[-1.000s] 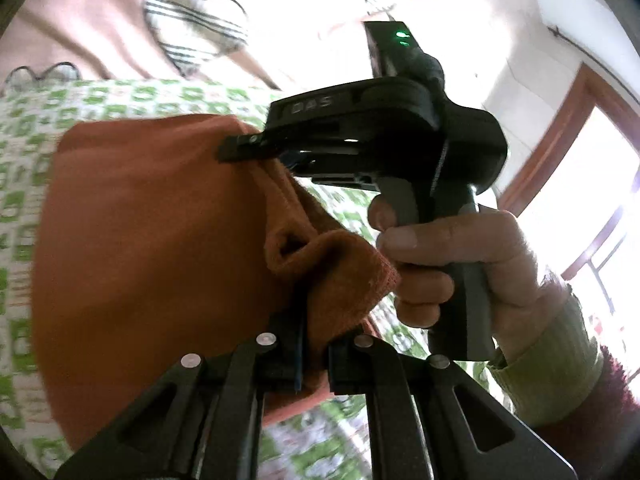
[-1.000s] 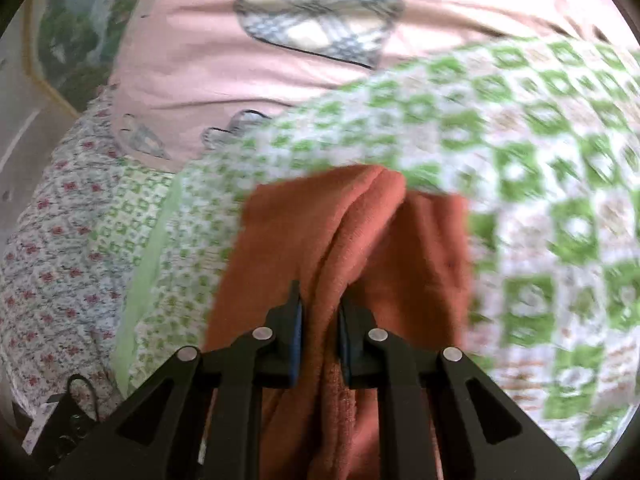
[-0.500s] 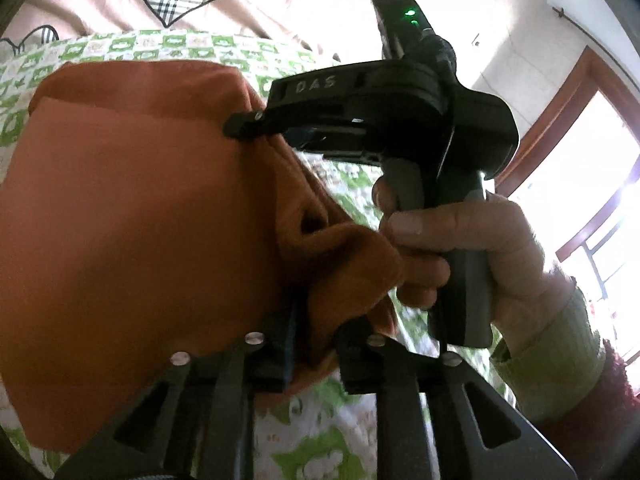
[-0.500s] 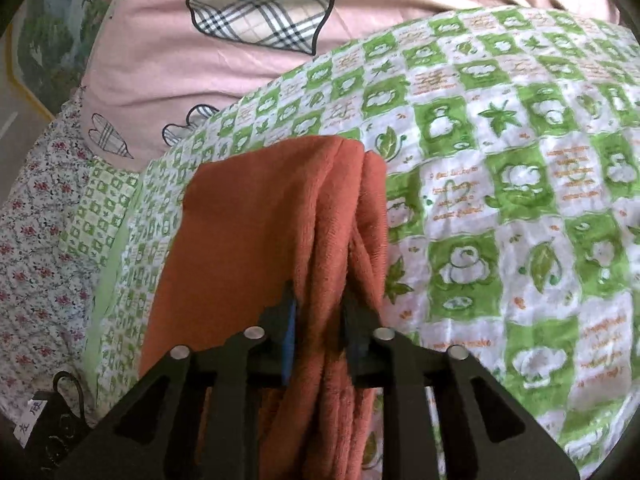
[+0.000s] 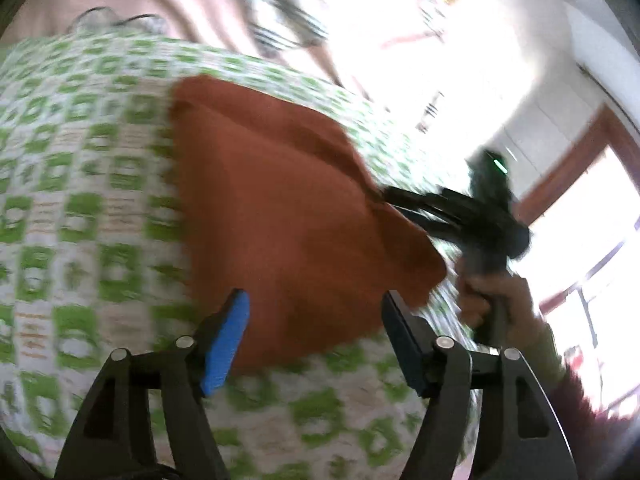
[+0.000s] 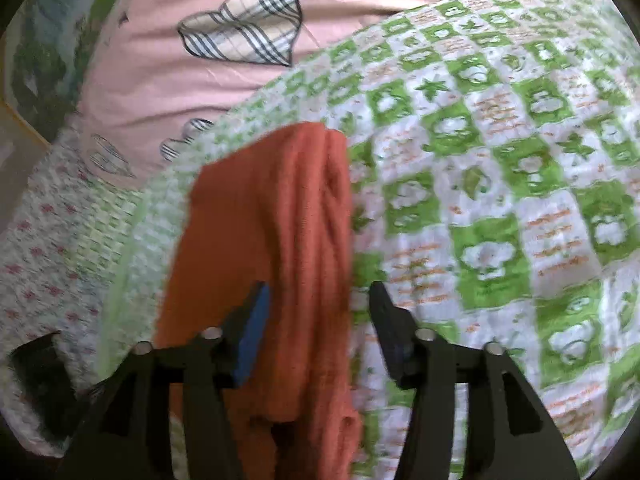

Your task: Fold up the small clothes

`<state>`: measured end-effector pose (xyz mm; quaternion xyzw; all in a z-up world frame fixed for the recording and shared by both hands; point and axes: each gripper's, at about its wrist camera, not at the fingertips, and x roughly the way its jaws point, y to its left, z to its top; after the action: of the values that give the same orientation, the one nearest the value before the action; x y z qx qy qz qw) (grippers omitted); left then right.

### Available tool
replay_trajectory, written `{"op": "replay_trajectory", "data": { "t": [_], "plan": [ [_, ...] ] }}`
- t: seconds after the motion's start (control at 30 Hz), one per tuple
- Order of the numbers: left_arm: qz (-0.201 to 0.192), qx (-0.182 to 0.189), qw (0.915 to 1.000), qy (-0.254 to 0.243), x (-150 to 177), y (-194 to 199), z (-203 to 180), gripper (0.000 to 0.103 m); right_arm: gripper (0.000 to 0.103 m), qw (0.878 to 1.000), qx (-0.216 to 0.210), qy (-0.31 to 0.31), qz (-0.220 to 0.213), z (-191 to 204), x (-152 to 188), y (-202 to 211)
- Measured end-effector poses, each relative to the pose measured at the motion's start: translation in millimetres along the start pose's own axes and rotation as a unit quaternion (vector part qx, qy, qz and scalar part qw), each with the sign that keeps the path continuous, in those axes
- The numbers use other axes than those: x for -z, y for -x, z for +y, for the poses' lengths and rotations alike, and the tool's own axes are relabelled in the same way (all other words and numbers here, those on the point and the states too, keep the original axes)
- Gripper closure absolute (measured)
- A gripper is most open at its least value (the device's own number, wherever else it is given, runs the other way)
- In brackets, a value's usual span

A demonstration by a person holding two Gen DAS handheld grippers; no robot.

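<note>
- The green-and-white checked quilt (image 6: pixel 500 184) fills most of both views, and the print on it shows green squares with pale cartoon shapes and small orange lettering too blurred to read.
- Behind it sits the pink bedding (image 6: pixel 168 92) with a plaid heart (image 6: pixel 244 24) on it, which has slid up and to the right in the right wrist view compared with half a second ago.
- The rust-orange garment (image 5: pixel 288 216) lies folded flat on the quilt; a second ago its corner was bunched up between the left jaws, and now that corner has dropped and lies spread out.
- From the right wrist view the garment (image 6: pixel 272 264) runs as a long folded strip with a ridged edge along its right side, resting on the quilt instead of pulled taut as before.
- Left gripper (image 5: pixel 316 340): its jaws have just been opening and now stand spread wide, the blue pad clear of the cloth, the garment's near edge between them but not pinched.
- Right gripper (image 6: pixel 316 340): its jaws have also just been opening, now spread, with the strip lying loose between them, untouched by either pad.
- In the left wrist view the right gripper (image 5: pixel 404 204) and the hand (image 5: pixel 496 300) holding it have shrunk away to the right edge, blurred; the lettering seen on its body earlier cannot be made out now.
</note>
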<state>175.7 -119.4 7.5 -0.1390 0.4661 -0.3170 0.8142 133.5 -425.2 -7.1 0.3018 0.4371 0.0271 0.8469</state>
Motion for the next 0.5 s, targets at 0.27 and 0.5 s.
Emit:
{"op": "replay_trajectory", "data": {
  "t": [0.27,0.5],
  "plan": [
    [0.049,0.055,0.991,0.112,-47,-58,74,0.03,0.04,0.999,-0.014,-0.003,0.043,7,-6,-31],
    [0.083,0.089,0.9851,0.122,-66,-114,90,0.054,0.058,0.997,-0.019,0.004,0.076,8,-8,-51]
  ]
}}
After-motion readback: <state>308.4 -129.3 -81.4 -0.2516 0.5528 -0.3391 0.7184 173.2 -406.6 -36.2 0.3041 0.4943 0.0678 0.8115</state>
